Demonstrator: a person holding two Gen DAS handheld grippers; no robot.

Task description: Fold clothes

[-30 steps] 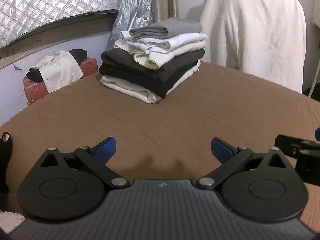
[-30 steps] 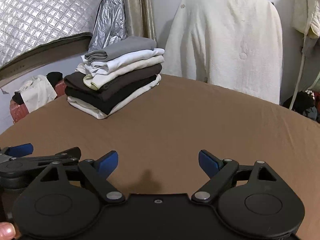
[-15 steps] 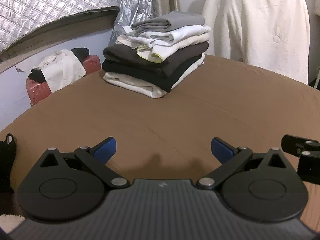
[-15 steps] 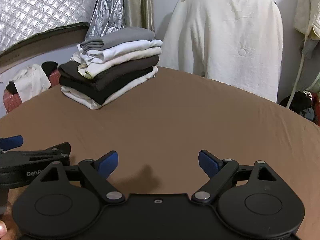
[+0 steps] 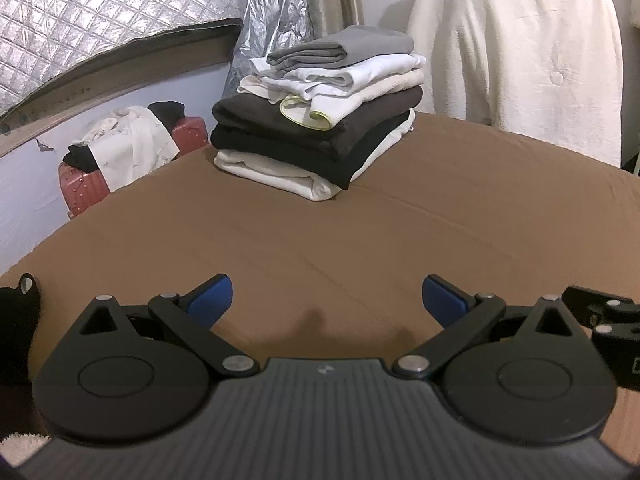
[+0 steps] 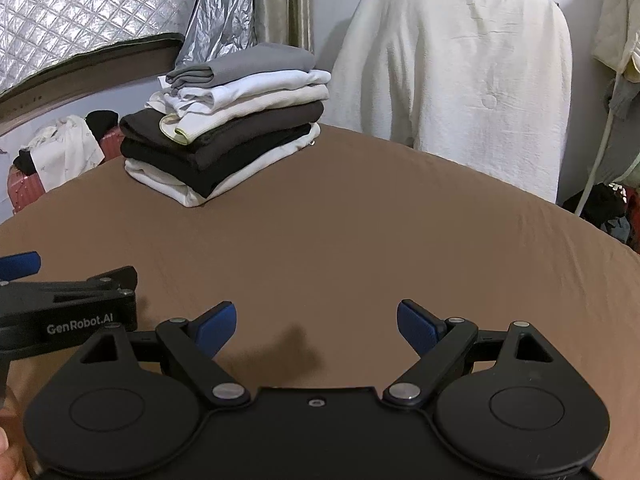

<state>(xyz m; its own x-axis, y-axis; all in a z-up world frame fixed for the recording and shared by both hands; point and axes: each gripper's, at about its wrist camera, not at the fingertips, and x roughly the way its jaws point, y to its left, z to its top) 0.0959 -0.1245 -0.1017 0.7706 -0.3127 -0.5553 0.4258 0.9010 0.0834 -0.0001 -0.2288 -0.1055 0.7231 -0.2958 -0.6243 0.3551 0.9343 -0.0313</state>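
At the far left, behind the bed, a red suitcase point(image 5: 86, 184) stands with a white garment point(image 5: 132, 142) and a black one thrown over it. Above it, a quilted silver cover point(image 5: 80, 16) fills the upper left corner.

Next comes the stack of folded clothes point(image 5: 320, 120). It lies on the brown sheet point(image 5: 400, 232) near the far edge of the bed, a little left of centre. From the bottom it has a white piece, a black one, a dark brown one, a cream one with a yellow-green edge, a white one, and a grey piece on top. It is well apart from both grippers.

The left gripper point(image 5: 327, 300) hangs over the bare sheet in the foreground. Its jaws stand wide apart and there is nothing between the blue pads point(image 5: 210, 298).

The right gripper point(image 6: 316, 322) is just beside it, also above the bare sheet. Its jaws are spread wide too and hold nothing.

At the right, behind the bed, a large cream cloth point(image 6: 460, 80) hangs down. Further right, some garments hang and a dark pile lies on the floor.
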